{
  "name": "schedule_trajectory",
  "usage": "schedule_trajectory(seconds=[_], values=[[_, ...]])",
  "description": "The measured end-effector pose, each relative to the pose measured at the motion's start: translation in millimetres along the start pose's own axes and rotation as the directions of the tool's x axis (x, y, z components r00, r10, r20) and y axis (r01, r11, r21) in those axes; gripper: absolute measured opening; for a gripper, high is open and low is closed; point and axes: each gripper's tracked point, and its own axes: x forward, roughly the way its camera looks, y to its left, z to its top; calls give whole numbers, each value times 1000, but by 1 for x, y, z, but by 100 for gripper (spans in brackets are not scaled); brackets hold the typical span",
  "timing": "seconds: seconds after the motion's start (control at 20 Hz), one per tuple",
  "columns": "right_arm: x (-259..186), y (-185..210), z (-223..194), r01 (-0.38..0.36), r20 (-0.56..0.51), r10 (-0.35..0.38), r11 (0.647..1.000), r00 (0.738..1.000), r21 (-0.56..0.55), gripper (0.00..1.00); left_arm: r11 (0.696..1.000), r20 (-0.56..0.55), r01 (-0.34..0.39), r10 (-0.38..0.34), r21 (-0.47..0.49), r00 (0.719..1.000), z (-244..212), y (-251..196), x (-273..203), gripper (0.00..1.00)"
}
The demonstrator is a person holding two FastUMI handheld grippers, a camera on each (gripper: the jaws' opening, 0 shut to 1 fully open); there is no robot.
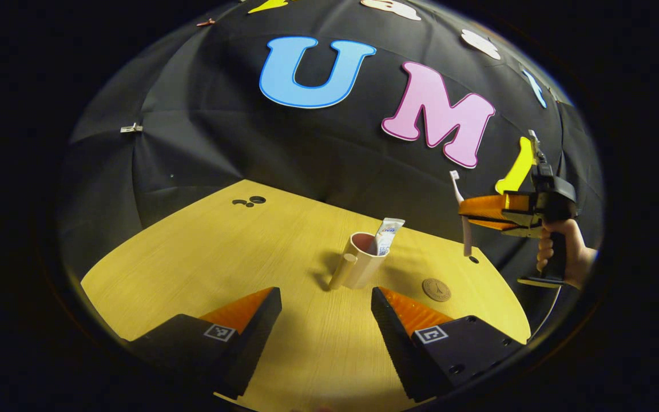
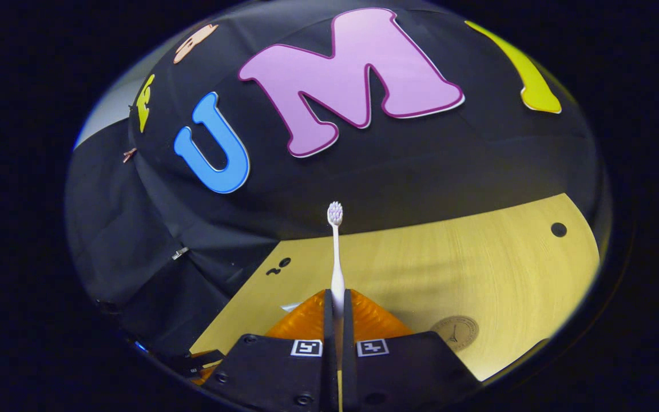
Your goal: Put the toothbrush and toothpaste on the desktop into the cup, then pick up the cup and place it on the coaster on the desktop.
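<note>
A beige cup (image 1: 364, 262) with a side handle stands in the middle of the wooden desktop (image 1: 203, 257), and a white toothpaste tube (image 1: 388, 234) leans inside it. Just right of the cup lies a round brown coaster (image 1: 436, 289), which the right gripper view shows as the coaster (image 2: 455, 332) on the desktop (image 2: 478, 263). My left gripper (image 1: 325, 303) is open, low above the desktop, in front of the cup. My right gripper (image 2: 336, 297) is shut on a white toothbrush (image 2: 336, 257), bristle head up. In the left gripper view that right gripper (image 1: 467, 213) holds the toothbrush (image 1: 462, 214) upright in the air, right of the cup.
A hand (image 1: 561, 252) holds the right gripper's grip at the desktop's right edge. Small dark holes (image 1: 249, 201) mark the far left part of the desktop, and one hole (image 2: 558, 229) sits far right. The black cloth wall stands close behind the desktop.
</note>
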Motion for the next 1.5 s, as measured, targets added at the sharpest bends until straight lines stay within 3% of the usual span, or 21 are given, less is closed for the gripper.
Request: schedule_trajectory(seconds=[0.3, 0.7, 1.1, 1.5], values=[[60, 31, 17, -72, 90, 78, 995, 993, -69, 7, 1000, -9, 7, -8, -25, 1000, -10, -4, -6, 98], [123, 35, -2, -138, 135, 143, 989, 980, -47, 7, 998, -80, -20, 15, -58, 997, -52, 10, -3, 98], [124, 44, -30, -206, 116, 209, 978, 971, -43, 7, 994, -93, -50, 40, -100, 995, -67, 20, 12, 98], [120, 31, -76, -165, 93, 175, 981, 980, -103, 7, 997, -99, -24, 17, -73, 995, -78, 13, 20, 98]])
